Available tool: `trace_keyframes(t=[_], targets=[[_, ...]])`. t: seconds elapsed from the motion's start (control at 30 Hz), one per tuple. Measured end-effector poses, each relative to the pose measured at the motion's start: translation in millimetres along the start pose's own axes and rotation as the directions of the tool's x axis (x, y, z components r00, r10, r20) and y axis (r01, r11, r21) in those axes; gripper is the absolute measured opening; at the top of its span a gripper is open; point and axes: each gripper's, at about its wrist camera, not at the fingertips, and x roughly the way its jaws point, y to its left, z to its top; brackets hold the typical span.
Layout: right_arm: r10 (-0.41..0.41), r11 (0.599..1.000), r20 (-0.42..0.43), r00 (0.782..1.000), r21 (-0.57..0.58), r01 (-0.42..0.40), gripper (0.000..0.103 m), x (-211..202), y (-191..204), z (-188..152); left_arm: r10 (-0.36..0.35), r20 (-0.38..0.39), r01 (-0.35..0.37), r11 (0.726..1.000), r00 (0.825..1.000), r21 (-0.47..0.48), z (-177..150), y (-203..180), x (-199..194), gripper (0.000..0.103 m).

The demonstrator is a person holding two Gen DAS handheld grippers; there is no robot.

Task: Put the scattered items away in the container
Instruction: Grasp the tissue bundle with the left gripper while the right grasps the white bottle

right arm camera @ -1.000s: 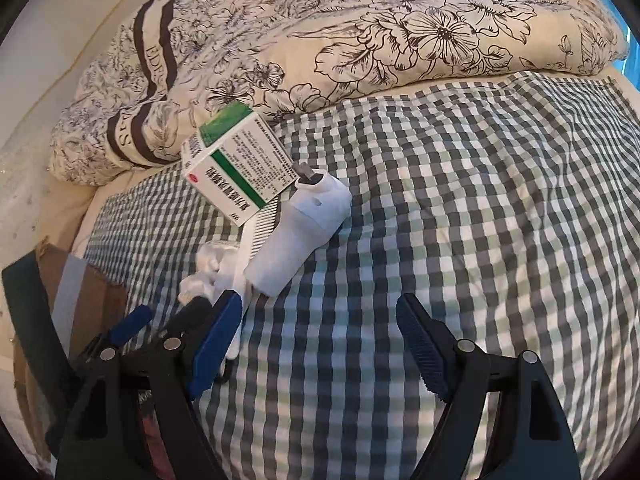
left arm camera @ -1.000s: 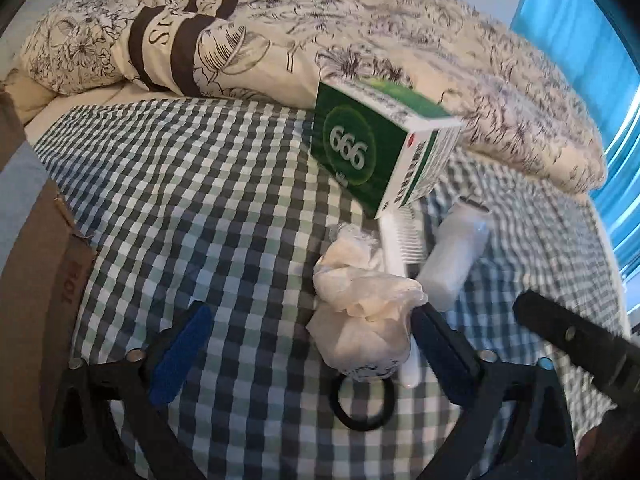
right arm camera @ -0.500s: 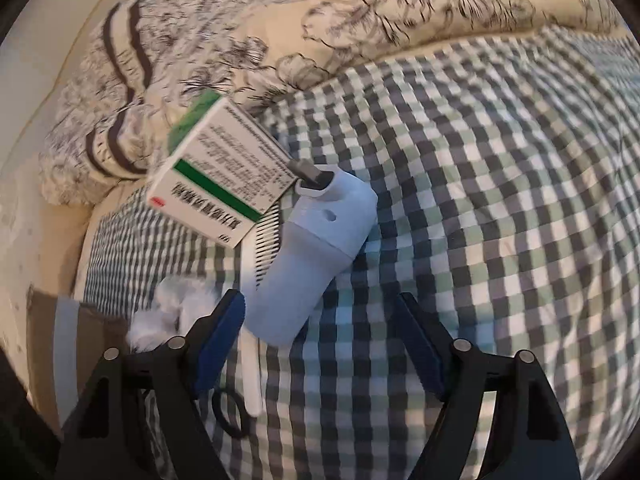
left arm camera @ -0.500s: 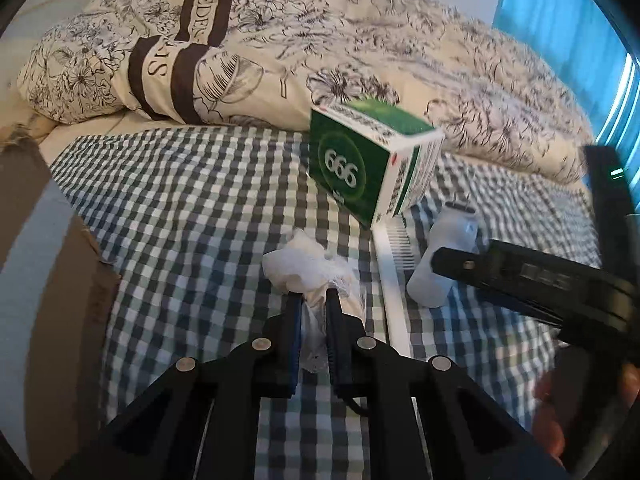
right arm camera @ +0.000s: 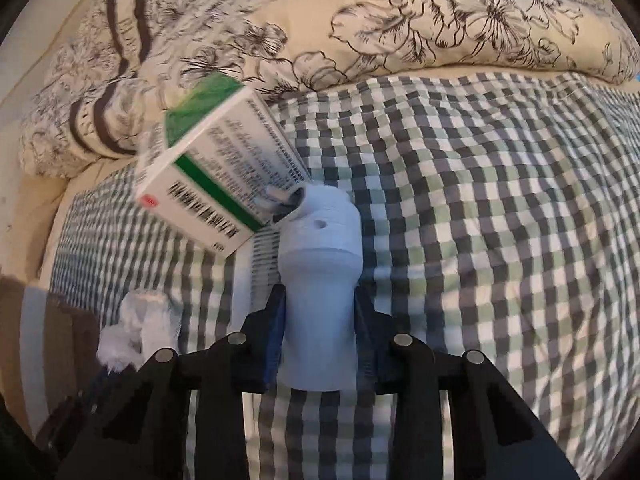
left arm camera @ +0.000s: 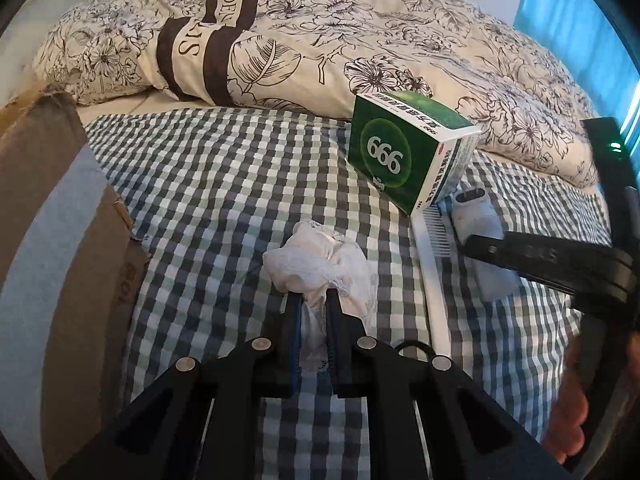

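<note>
Left tool [left arm camera: 311, 300]: fingers together, clamped on the crumpled white tissue [left arm camera: 320, 264]. The wad bulges out ahead of the tips and a strip of it sits pinched between the blue pads. Tissue is on the checked bedsheet [left arm camera: 224, 184].

Right tool [right arm camera: 318, 312]: clamped on the pale blue bottle [right arm camera: 320, 280], pads on either side of its lower body. The bottle points straight ahead along the fingers, and its cap end touches the corner of the green-and-white box [right arm camera: 216, 176].

Box shows "999" in the left wrist view. It is tilted, with its far edge against the floral duvet [left arm camera: 360, 32], ahead and to the right of the left tool.

White comb [left arm camera: 430, 264]: lying on the sheet just right of the left tool, running lengthwise, teeth end under the box's corner. In the right wrist view it is just left of the bottle, partly hidden.

Black hair tie [left arm camera: 414, 348]: on the sheet right behind the left tool's right finger, mostly hidden.

Cardboard box [left arm camera: 60, 240]: the container, at the far left of the left tool, edge touching the sheet. Inside can't be seen.

Right wrist view is motion-blurred, so the box text is unreadable.
</note>
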Motion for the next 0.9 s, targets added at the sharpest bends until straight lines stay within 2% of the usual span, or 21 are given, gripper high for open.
trace_keyframes(t=[0.13,0.37,0.53,0.63,0.9], targets=[[-0.018,0.999,0.043,0.999,-0.045,0.020,0.032,-31.6,-4.0,-22.7,0.006,0.014,-0.006,1.000,1.000,0.002,-2.1,-0.3,-15.2,0.011],[0.044,0.998,0.062,0.997,-0.054,-0.040,0.032,-93.4,-13.0,-61.1,0.001,0.062,-0.002,1.000,0.998,0.009,-3.6,-9.1,-66.8,0.011],[0.099,0.993,0.090,0.991,-0.067,-0.093,0.032,-135.4,1.0,-77.9,-0.016,0.119,0.015,1.000,0.993,0.006,-7.7,-9.2,-116.2,0.011],[0.104,0.992,0.112,0.988,-0.078,-0.096,0.032,-158.0,10.5,-88.5,-0.013,0.140,0.014,1.000,0.990,-0.004,-12.8,-4.1,-142.4,0.011],[0.155,0.981,0.148,0.977,-0.143,-0.134,0.032,-209.2,60.4,-116.1,0.013,0.192,-0.008,1.000,0.981,-0.025,-23.2,29.6,-210.3,0.011]])
